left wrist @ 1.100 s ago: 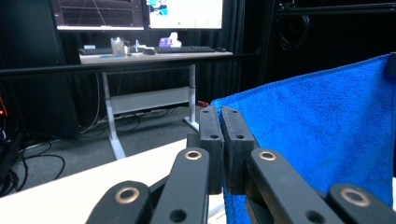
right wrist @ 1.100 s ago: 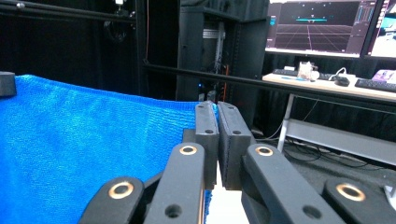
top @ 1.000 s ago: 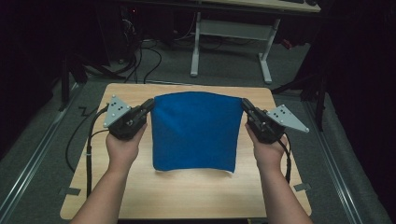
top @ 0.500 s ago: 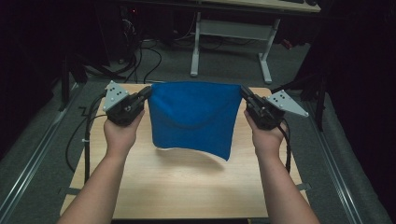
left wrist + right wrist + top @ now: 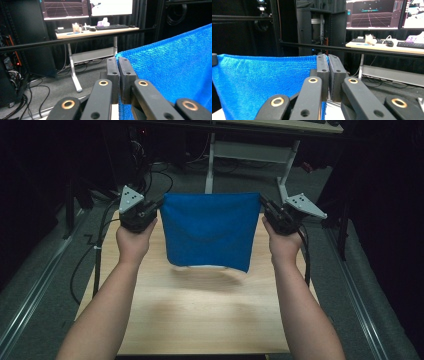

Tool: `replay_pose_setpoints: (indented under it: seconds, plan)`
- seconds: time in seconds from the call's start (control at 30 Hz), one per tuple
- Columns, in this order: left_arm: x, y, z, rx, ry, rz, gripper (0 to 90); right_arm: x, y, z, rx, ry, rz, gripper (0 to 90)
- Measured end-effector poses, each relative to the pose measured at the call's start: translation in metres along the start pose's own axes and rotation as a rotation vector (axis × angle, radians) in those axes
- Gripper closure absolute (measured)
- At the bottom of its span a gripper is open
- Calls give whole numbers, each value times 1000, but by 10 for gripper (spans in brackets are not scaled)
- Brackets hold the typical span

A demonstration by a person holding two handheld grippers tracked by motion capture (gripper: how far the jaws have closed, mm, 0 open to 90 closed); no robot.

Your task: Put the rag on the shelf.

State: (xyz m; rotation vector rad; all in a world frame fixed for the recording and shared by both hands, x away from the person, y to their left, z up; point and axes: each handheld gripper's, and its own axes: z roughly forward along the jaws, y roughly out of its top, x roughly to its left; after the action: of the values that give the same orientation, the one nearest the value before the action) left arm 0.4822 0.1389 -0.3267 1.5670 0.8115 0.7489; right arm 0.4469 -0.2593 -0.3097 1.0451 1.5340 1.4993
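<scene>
Both hand-held grippers (image 5: 161, 210) (image 5: 262, 204) pinch blue cloth (image 5: 210, 230) aloft.

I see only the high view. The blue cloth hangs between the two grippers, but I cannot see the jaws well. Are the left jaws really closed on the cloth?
Observer: Yes. In the left gripper view the left gripper has its jaws pressed together on the top corner of the blue cloth.
Operator: And the right side?
Observer: The same. The right gripper is shut on the other top corner, with the cloth's edge stretched away from it.
Operator: What is behind the table? It is dark for me.
Observer: A desk with a keyboard and lit monitors above it.
</scene>
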Motion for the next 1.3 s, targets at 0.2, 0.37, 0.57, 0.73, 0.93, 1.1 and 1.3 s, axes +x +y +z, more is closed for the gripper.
replay_pose_setpoints:
  seconds: [0.2, 0.37, 0.57, 0.73, 0.93, 1.1, 1.3]
  plan:
    - [9, 1, 20, 17, 22, 4, 884, -9, -2, 19, 19, -17, 2, 891]
    - [17, -1, 36, 50, 39, -12, 884, -14, -8, 35, 60, -37, -24, 892]
    - [24, -26, 61, 152, 38, -19, 883, -25, -32, 60, 169, -62, -45, 891]
    - [22, -46, 70, 221, 24, 12, 883, -29, -52, 66, 236, -72, -60, 892]
    - [21, -75, 73, 287, -21, -24, 883, -31, -76, 66, 288, -74, -47, 891]
    - [18, -95, 68, 309, -44, -70, 883, -30, -96, 60, 323, -67, -30, 891]
    - [12, -119, 59, 322, -73, -113, 883, -26, -114, 51, 348, -56, -23, 891]
